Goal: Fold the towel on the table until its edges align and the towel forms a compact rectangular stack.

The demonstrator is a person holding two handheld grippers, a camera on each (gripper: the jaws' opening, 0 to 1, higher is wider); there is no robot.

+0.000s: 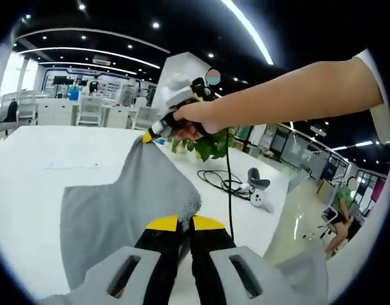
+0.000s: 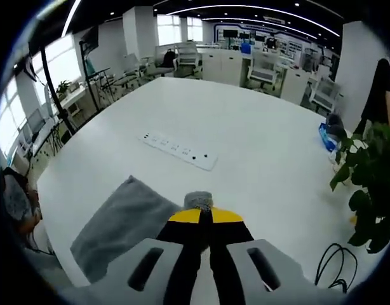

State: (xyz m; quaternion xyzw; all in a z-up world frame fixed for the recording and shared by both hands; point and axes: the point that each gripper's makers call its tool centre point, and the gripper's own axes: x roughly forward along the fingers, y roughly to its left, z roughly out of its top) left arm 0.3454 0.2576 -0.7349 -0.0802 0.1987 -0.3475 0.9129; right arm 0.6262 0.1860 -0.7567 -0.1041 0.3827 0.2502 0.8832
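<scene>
A grey towel (image 1: pixel 128 200) hangs above the white table (image 1: pixel 42 149), held up by two corners. My left gripper (image 1: pixel 185 222), with yellow jaw tips, is shut on the near corner at the bottom of the left gripper view. Farther off, a person's hand holds my right gripper (image 1: pixel 148 135), which pinches the other corner. In the right gripper view, the right gripper (image 2: pixel 204 215) is shut on a bunched corner, and the towel (image 2: pixel 122 225) drapes down to the left over the table (image 2: pixel 265 127).
A white power strip (image 2: pixel 179 151) lies mid-table. A leafy plant (image 2: pixel 366 184) (image 1: pixel 208 145) stands at the table's side, with a black cable (image 1: pixel 221 181) (image 2: pixel 331 260) and a white device (image 1: pixel 260 196) nearby. A blue item (image 2: pixel 326 136) sits by the plant. A person (image 1: pixel 341 213) stands beyond the table.
</scene>
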